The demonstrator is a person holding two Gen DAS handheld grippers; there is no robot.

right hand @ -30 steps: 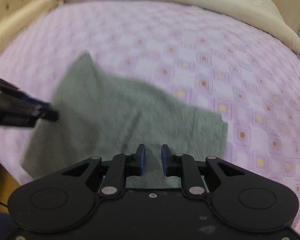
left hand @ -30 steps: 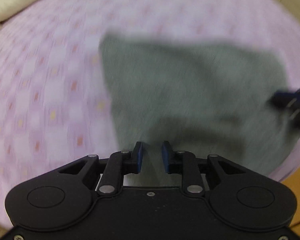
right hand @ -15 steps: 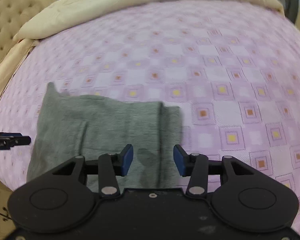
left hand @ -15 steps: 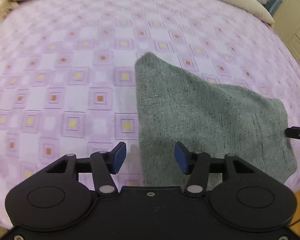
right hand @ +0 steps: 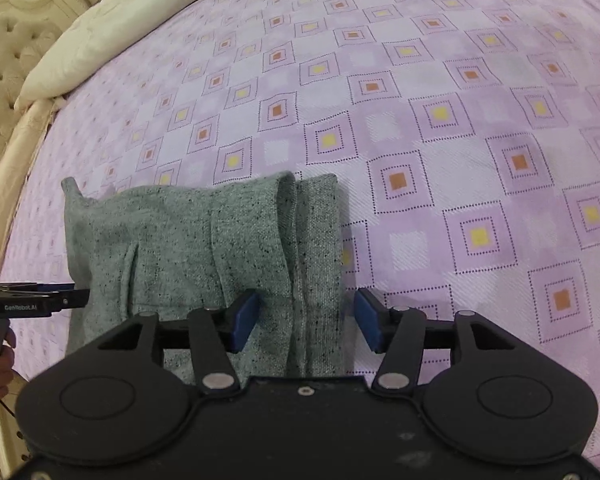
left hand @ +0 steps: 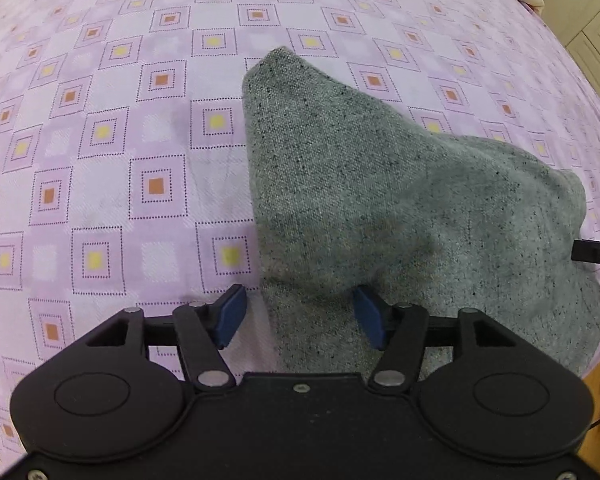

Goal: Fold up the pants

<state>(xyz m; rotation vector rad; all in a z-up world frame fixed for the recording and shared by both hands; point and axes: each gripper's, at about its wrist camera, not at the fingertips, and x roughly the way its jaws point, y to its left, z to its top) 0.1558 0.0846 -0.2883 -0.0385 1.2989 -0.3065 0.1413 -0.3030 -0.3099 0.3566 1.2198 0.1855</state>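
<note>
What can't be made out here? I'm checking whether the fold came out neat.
- Near edge of the pants: hidden behind the left gripper body in the left wrist view, and behind the right gripper body in the right wrist view.
- How many layers are stacked: only the top surface shows.
- Pants' corner by the bed edge: blurred by the lens in the left wrist view.

Lighting is even, soft and fairly bright in both views, apparently from overhead; no glare. Shadows are faint: a soft one beside the pants [right hand: 204, 240] on the bedspread [right hand: 440, 140], and a dim smudge on the bedspread [left hand: 100, 160] in the left view. Both frames are sharp at centre, weave and speckle legible. Fisheye distortion bows the checked pattern strongly toward the edges, where detail softens. The pillow [right hand: 112, 36] at the rim looks slightly washed out.
</note>
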